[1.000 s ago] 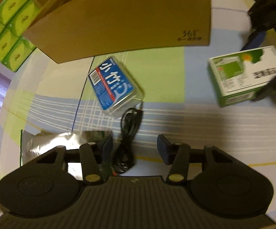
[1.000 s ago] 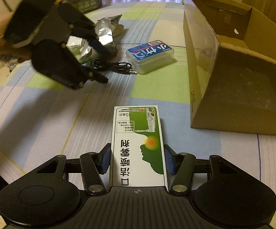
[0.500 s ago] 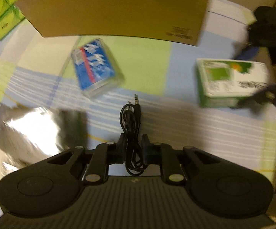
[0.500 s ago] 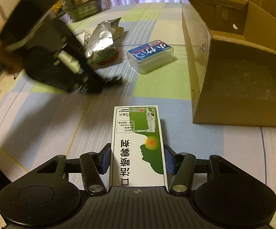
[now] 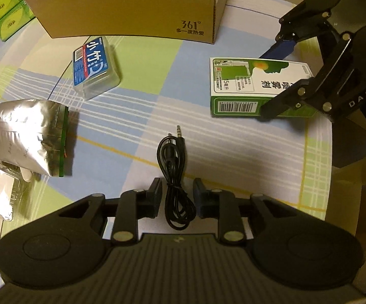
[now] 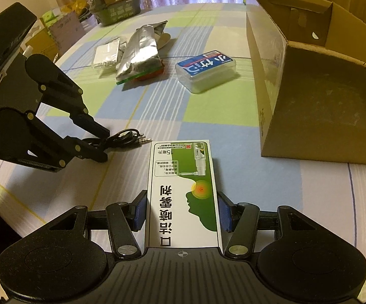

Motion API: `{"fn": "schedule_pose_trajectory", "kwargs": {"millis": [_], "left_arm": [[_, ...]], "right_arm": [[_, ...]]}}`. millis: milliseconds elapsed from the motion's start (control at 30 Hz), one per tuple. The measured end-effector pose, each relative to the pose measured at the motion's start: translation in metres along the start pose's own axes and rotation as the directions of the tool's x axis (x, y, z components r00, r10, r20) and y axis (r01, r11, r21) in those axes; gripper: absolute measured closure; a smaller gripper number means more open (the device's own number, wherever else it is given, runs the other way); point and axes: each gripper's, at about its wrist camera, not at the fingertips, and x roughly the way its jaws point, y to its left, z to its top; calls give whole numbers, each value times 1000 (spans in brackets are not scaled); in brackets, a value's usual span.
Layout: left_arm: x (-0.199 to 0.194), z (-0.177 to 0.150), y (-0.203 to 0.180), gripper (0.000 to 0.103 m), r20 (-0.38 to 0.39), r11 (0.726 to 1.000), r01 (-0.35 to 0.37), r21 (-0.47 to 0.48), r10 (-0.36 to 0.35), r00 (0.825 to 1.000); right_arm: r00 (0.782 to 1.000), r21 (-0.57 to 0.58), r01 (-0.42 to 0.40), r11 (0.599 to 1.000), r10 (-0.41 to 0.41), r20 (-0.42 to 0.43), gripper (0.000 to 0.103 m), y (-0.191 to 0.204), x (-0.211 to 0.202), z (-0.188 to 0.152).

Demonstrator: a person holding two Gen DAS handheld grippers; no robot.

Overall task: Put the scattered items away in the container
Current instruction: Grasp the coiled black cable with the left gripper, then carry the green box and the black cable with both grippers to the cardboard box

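I note left gripper (image 5: 176, 197) open, straddling cable (image 5: 174, 177); its long axis runs along fingers. Right gripper (image 6: 181, 212) pads against carton (image 6: 183, 192), grip unconfirmed. Box (image 6: 322, 81) forward-right.

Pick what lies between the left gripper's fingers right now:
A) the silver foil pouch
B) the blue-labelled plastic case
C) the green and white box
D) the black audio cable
D: in the left wrist view the coiled black audio cable lies between the fingers of the left gripper, which stand apart on either side of it.
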Motion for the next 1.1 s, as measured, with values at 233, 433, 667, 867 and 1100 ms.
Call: {"fn": "schedule_pose_trajectory", "kwargs": {"millis": [233, 433, 667, 867, 1100], "left_arm": [[1, -3, 13, 90, -3, 992, 61, -111, -62, 998], [-10, -15, -5, 90, 25, 978, 24, -206, -19, 1000], [-30, -31, -24, 90, 90, 907, 13, -420, 27, 996], [-44, -38, -31, 90, 126, 863, 8, -506, 64, 990], [-59, -40, -39, 90, 149, 837, -7, -547, 105, 983]], "right_arm": [[1000, 4, 1, 1000, -1, 2, 46, -1, 0, 0], [1000, 7, 8, 1000, -9, 28, 46, 0, -7, 0], [998, -8, 13, 1000, -13, 59, 46, 12, -19, 2], [996, -13, 25, 1000, -24, 81, 46, 19, -29, 3], [994, -27, 34, 999, -31, 101, 46, 27, -38, 4]]}}
